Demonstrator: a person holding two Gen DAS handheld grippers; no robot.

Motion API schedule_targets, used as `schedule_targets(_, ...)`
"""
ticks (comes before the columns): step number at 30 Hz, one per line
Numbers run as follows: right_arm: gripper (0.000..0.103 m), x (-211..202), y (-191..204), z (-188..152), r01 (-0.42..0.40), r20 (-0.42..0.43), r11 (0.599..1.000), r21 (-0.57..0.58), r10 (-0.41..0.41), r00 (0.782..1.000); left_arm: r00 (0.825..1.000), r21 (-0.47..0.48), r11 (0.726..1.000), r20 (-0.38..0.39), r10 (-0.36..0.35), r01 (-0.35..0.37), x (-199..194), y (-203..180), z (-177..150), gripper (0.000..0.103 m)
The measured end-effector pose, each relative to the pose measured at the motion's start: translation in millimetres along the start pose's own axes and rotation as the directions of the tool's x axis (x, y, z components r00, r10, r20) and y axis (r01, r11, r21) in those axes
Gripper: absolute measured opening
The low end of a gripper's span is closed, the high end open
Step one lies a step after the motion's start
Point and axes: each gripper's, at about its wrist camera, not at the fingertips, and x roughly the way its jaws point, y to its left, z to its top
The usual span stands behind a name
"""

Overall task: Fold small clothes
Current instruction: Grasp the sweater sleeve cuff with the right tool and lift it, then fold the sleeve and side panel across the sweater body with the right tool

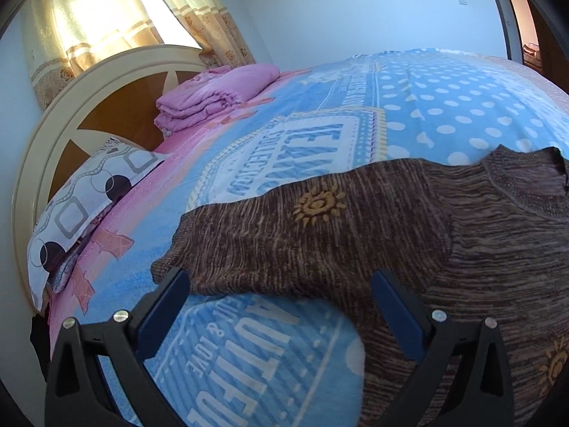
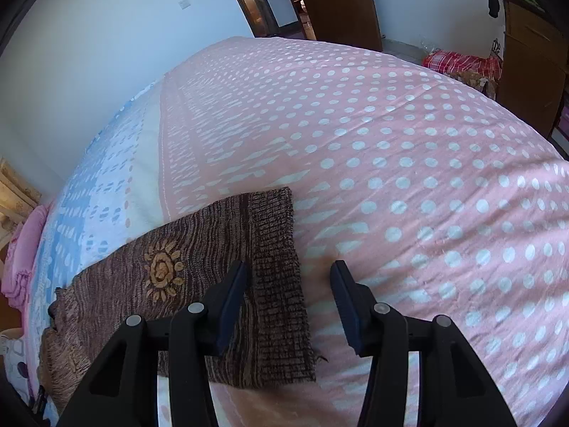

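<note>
One big bed (image 2: 409, 163) fills the room; one brown sweater (image 1: 355, 235) lies flat on the bed, near its front edge. The left gripper (image 1: 281, 291) is wide apart over a sleeve end; the right gripper (image 2: 288, 284) is half apart over the hem (image 2: 277, 284); neither seems to pinch yet. Grabbing the blanket too could drag it; two flowers show.

The brown sweater (image 1: 355, 235) is running off the left wrist view's right and lower edges, leaving its body unseen. In the right wrist view, the right gripper (image 2: 288, 277) is covering part of the sleeve cuff (image 2: 277, 284).
</note>
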Motion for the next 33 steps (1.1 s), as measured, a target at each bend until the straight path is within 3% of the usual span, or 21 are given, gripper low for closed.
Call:
schedule_targets(2,0.033,7,10,2,0.052,0.006,0.997,-0.060,-0.051,0.999,1.000,0.001,1.000,-0.016,-0.010,0.010,5,-3,-2,0.103)
schedule_targets(4,0.005,7,20,-2,0.053,0.007,0.991,-0.122,-0.053,0.999,0.999,0.004,1.000,-0.024,-0.022,0.022,9,-6,-6,0.103)
schedule_targets(7,0.005,0,31,-1,0.049,-0.010,0.988,-0.148,-0.051,0.999,0.999,0.002,0.999,-0.033,-0.040,0.040,12,-7,-7,0.103)
schedule_targets(12,0.005,-32,61,8,0.059,0.056,0.978,-0.199,-0.048,0.997,0.997,-0.043,0.997,-0.024,-0.068,0.067,13,2,-7,0.103)
schedule_targets(20,0.005,-88,137,15,0.036,0.108,0.951,-0.306,-0.003,0.994,0.991,-0.098,0.987,-0.027,-0.128,0.124,17,10,-9,0.103)
schedule_targets(33,0.005,-138,276,-17,-0.071,0.048,0.869,-0.489,0.108,0.993,0.977,-0.140,0.967,-0.002,-0.214,0.212,18,18,-11,0.103)
